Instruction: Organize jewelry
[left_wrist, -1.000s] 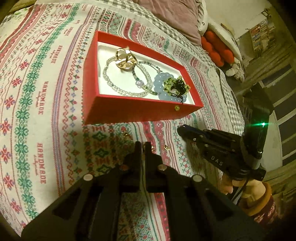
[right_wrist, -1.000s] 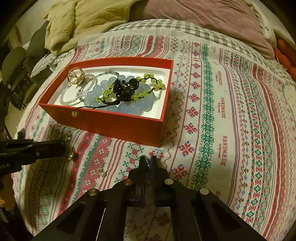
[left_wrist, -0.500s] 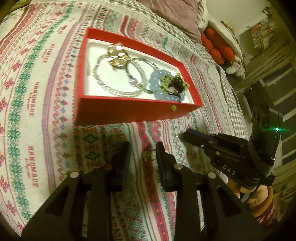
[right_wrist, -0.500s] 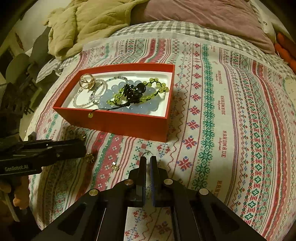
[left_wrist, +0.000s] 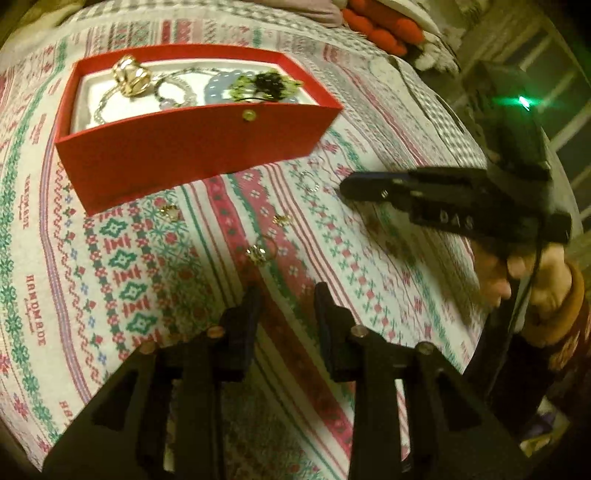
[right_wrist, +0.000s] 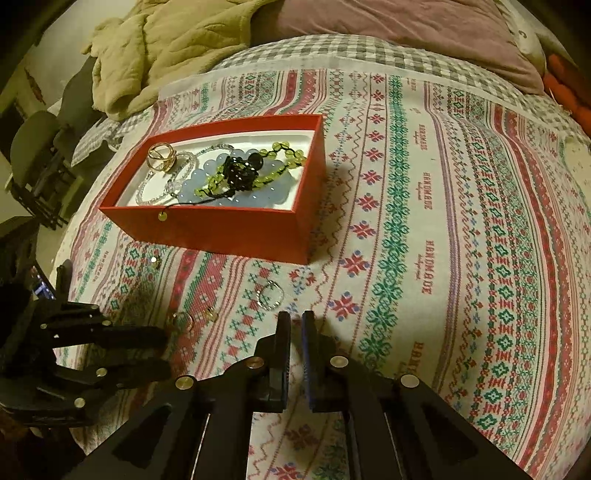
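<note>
Jewelry lies in two places on a bed spread with a patterned cloth (right_wrist: 461, 229) woven with the word HANDMADE: some loose on the fabric, the rest inside a red box (right_wrist: 229, 229) that serves as the landmark. Nearest the lenses, on the near side of the red box, the left gripper (left_wrist: 286, 301) hangs over the cloth with its jaws parted and nothing between them; they have just been opening. Just beyond its tips lies a gold ring with a flower ornament (left_wrist: 260, 251), free on the fabric. The right gripper (right_wrist: 293, 323) hovers in front of the box's near wall, its jaws only a narrow slit apart and holding nothing. A hand (left_wrist: 532, 280) in an orange-cuffed sleeve grips its handle. A silver ring (right_wrist: 270, 295) rests on the cloth between that gripper and the box. Two small gold studs (left_wrist: 282, 219) (left_wrist: 170, 212) lie closer to the box's near wall, apart from each other. Inside the box, on its white lining, a gold openwork ornament (right_wrist: 161, 157) sits at the left end, clear beaded bracelets (right_wrist: 173, 179) beside it, and a pale blue bead bracelet (right_wrist: 236, 192) under a green bead strand with a black knot (right_wrist: 242, 171). A small gold bead on a black cord (right_wrist: 161, 216) hangs over the near wall. Beyond the box, a beige blanket (right_wrist: 173, 48) and a mauve pillow (right_wrist: 399, 37) lie at the head of the bed.
</note>
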